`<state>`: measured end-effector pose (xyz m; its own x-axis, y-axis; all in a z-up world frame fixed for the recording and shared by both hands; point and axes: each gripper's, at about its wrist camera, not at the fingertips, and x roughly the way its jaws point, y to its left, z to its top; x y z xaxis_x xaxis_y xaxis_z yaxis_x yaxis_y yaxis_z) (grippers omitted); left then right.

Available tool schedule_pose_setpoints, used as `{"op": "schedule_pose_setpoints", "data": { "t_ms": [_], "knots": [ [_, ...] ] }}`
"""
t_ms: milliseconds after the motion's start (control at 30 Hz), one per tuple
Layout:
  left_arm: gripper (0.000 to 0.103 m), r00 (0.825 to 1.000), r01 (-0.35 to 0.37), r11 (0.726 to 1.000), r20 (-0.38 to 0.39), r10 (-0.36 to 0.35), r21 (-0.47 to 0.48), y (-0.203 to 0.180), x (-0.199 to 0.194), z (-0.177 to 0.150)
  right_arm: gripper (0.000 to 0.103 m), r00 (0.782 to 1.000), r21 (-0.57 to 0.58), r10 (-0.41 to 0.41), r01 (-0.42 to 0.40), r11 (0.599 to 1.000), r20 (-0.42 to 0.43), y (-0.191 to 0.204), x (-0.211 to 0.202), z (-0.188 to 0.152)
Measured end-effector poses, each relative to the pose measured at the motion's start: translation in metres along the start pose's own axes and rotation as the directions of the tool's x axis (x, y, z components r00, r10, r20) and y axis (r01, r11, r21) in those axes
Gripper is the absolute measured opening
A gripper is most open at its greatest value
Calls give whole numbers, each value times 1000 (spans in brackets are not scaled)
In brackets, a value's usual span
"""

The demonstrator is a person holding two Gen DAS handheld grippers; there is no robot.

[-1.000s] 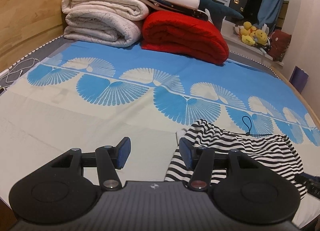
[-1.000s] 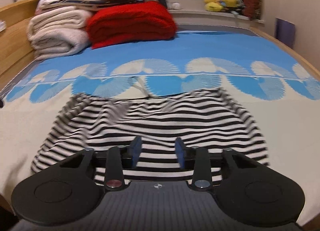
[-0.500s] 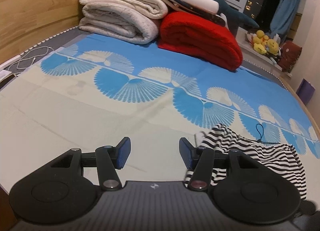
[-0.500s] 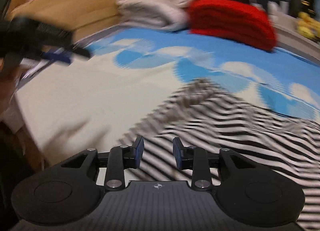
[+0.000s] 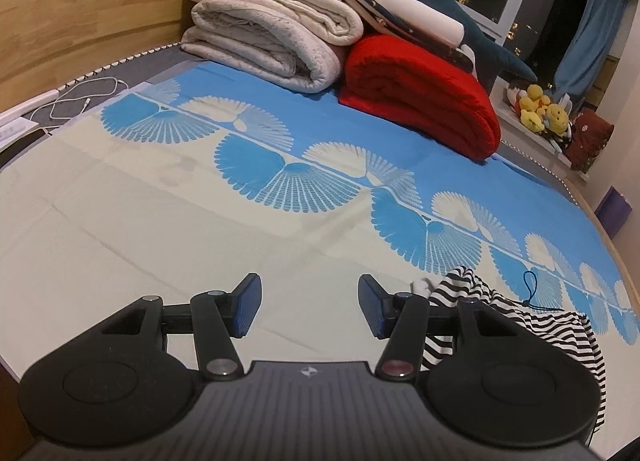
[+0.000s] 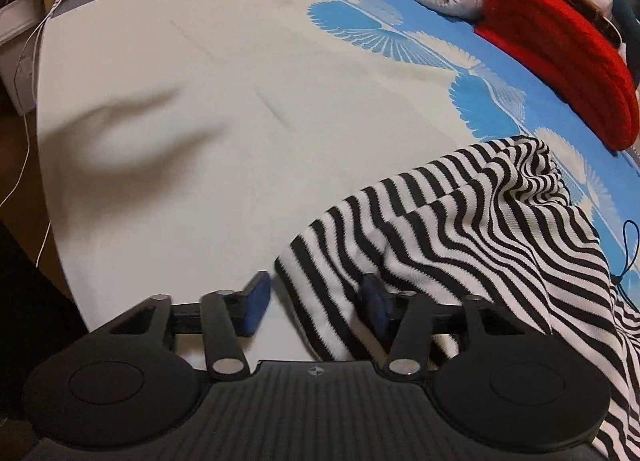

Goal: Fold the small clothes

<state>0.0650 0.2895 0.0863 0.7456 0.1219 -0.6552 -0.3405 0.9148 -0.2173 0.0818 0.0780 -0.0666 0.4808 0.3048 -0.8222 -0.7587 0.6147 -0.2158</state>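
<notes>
A black-and-white striped garment (image 6: 472, 229) lies crumpled on the bed sheet (image 6: 180, 141). My right gripper (image 6: 316, 301) is open with the garment's left hem edge between its jaws; the cloth drapes over the right finger. In the left wrist view the garment (image 5: 516, 321) lies at lower right, partly hidden behind my gripper body. My left gripper (image 5: 308, 311) is open and empty over bare cream sheet, left of the garment.
Folded beige blankets (image 5: 272, 33) and a red blanket (image 5: 420, 93) are stacked at the head of the bed. A wooden headboard (image 5: 80, 1) and white cables (image 5: 80, 97) lie at left. Plush toys (image 5: 540, 109) sit on the windowsill. A thin blue cord (image 5: 532, 289) lies beside the garment.
My right gripper swung left to the garment's left hem and opened wider around it. My left gripper moved left, away from the garment, still open.
</notes>
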Motion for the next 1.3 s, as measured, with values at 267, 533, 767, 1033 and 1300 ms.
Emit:
{"op": "schedule_pose_setpoints", "data": {
  "t_ms": [267, 533, 767, 1033, 1300],
  "knots": [
    [59, 1000, -14, 999, 8, 14, -47, 22, -4, 3, 9, 993, -81, -80, 87, 993, 83, 3, -7, 5],
    [62, 1000, -7, 994, -20, 5, -110, 25, 1, 5, 8, 967, -40, -81, 93, 995, 240, 34, -60, 10],
    [62, 999, 6, 999, -31, -7, -49, -19, 8, 0, 8, 947, 179, -87, 32, 983, 308, -15, -96, 10],
    [62, 998, 38, 999, -53, -36, 34, -75, 24, -9, 8, 859, 680, -321, -41, 732, 399, -165, -198, -66],
    [62, 992, 84, 989, -109, -71, 123, -131, 47, -22, 8, 898, 941, -398, 281, 190, -188, -256, -190, -255]
  ]
}}
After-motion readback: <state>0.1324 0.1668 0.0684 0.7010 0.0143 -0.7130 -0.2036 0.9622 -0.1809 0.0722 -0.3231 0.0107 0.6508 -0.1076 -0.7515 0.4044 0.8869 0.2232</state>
